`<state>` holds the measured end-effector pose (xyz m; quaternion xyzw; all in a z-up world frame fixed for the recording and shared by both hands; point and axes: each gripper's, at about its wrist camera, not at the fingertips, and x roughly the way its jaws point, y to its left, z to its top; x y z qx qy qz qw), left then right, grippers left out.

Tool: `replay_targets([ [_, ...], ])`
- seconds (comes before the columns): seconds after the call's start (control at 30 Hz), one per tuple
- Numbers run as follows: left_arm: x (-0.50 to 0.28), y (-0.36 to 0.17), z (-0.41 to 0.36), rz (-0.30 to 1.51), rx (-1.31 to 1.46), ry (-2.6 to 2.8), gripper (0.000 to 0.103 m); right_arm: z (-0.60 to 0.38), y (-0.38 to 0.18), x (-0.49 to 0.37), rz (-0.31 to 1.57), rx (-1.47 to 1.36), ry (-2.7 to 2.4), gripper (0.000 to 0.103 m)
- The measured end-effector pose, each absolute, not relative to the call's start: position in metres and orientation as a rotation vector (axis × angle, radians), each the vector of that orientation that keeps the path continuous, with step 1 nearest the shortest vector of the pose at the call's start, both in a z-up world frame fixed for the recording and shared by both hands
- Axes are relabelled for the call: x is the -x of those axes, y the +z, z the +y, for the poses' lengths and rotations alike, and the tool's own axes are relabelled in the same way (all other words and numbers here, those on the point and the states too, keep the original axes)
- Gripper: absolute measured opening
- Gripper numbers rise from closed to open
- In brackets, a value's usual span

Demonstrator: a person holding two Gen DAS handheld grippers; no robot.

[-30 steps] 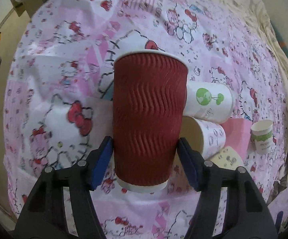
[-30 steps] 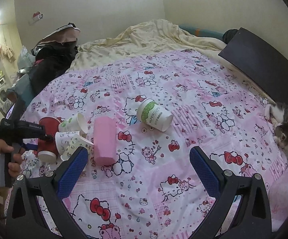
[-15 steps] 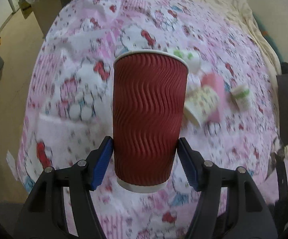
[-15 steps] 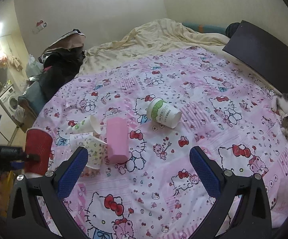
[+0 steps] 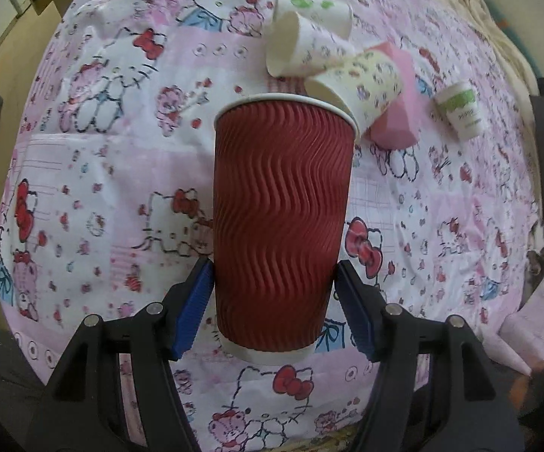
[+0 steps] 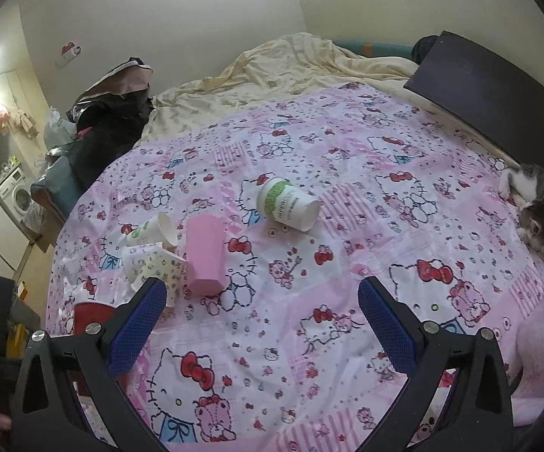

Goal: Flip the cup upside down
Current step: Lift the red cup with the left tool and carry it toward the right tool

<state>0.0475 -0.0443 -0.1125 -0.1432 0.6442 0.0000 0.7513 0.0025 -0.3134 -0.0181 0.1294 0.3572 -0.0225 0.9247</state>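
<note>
Red ripple cup (image 5: 281, 222) fills the middle of my left wrist view, clamped near its narrow base between the two blue pads (image 5: 193, 310) of my left claw (image 5: 275, 310). Its wide white rim points away from me toward the upper part of the frame, and the pink cartoon-cat bedspread (image 5: 95, 173) lies behind it. The cup sits straight along my fingers, with no visible tilt to either side. Past the rim, in the upper right of that frame, two small patterned paper cups (image 5: 309, 43) lie tipped against a pink cup (image 5: 396, 113), and a white cup with a green label (image 5: 460, 111) sits further right.

In my right wrist view, a sliver of the same red cup shows at lower left, behind the left finger. My right claw (image 6: 259, 326) hangs above the bedspread with its pads (image 6: 138, 326) spread wide and nothing between them. Beyond its fingers, from left to right, sit the patterned cups, the pink cup, the green-labelled cup lying on its side, and at the far right edge a grey and white cat (image 6: 535, 203) beside a dark board (image 6: 490, 101).
</note>
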Motion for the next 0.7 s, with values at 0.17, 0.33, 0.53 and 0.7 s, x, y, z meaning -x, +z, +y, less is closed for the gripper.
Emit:
replay_targets([
  [0.17, -0.052, -0.127, -0.058, 1.420, 0.277, -0.004, 0.063, -0.319, -0.018, 0.000, 0.732, -0.270, -0.045, 0.103],
  [0.33, -0.054, -0.127, -0.060, 1.421, 0.271, -0.003, 0.064, -0.324, -0.017, 0.003, 0.729, -0.274, -0.038, 0.103],
  [0.53, -0.053, -0.122, -0.049, 1.438, 0.374, -0.065, 0.077, -0.323, -0.018, 0.003, 0.726, -0.273, -0.036, 0.103],
  [0.7, -0.044, -0.093, -0.036, 1.379, 0.361, -0.109, 0.079, -0.319, -0.019, 0.003, 0.735, -0.264, -0.032, 0.103],
])
